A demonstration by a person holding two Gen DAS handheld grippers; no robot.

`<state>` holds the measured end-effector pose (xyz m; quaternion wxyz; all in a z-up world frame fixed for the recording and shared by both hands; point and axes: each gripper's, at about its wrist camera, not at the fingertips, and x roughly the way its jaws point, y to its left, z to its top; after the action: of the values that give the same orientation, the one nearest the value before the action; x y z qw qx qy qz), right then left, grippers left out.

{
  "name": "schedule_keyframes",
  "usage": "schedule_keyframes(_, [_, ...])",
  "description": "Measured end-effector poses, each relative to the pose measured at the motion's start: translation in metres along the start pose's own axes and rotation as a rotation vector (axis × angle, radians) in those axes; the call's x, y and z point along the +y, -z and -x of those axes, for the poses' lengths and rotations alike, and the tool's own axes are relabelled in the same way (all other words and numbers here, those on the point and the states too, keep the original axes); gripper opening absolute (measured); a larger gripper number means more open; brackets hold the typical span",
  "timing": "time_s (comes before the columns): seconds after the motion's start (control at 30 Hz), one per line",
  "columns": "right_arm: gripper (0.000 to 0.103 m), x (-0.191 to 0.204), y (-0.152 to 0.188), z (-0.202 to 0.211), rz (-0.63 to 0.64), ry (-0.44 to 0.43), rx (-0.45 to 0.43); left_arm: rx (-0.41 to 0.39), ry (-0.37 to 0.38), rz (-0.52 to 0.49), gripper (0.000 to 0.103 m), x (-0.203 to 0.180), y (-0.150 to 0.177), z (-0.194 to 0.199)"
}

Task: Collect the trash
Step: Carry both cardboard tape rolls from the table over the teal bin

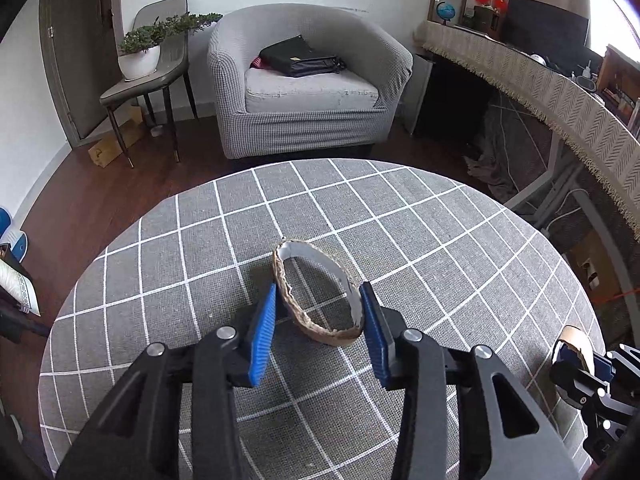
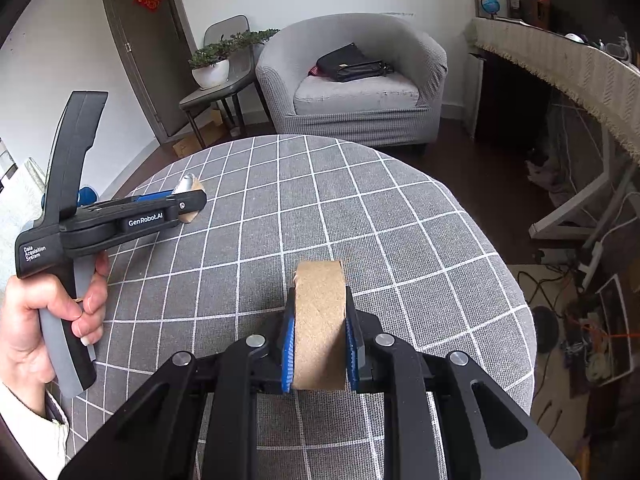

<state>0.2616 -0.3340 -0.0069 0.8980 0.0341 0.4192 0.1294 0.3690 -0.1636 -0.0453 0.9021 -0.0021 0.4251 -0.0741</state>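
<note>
A torn cardboard tape ring [image 1: 318,292] lies tilted on the grey checked table [image 1: 200,248]. My left gripper [image 1: 320,300] has its blue pads on both sides of the ring, touching its outer wall. In the right wrist view the left gripper [image 2: 188,200] shows from the side with that ring [image 2: 192,190] at its tip. My right gripper [image 2: 320,304] is shut on a second brown cardboard tape ring [image 2: 320,320], held edge-on above the table [image 2: 360,208]. It also shows at the right edge of the left wrist view [image 1: 576,350].
A grey armchair [image 1: 308,80] with a black bag [image 1: 300,56] stands beyond the table. A chair with a potted plant [image 1: 140,56] is at the left. A cloth-covered desk [image 1: 560,92] runs along the right, with cables on the floor [image 2: 580,320].
</note>
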Motion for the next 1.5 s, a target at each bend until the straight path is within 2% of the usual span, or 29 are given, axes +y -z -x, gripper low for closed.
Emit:
schedule_keyframes(0.23, [0.02, 0.013, -0.008, -0.007, 0.003, -0.018, -0.003, 0.006, 0.025, -0.027, 0.042, 0.007, 0.007, 0.009])
schedule_keyframes(0.53, [0.02, 0.05, -0.022, -0.01, 0.029, -0.039, -0.021, -0.014, 0.055, -0.073, 0.042, 0.026, 0.018, 0.035])
schedule_keyframes(0.77, [0.02, 0.071, -0.023, -0.016, 0.041, -0.042, -0.015, -0.003, 0.073, -0.061, 0.042, 0.046, 0.034, 0.047])
schedule_keyframes(1.2, [0.02, 0.125, -0.007, -0.014, 0.095, -0.066, -0.017, -0.014, 0.079, -0.022, 0.042, 0.084, 0.073, 0.094])
schedule_keyframes(1.5, [0.02, 0.168, 0.016, -0.005, 0.126, -0.107, -0.021, -0.035, 0.041, 0.002, 0.042, 0.119, 0.107, 0.141])
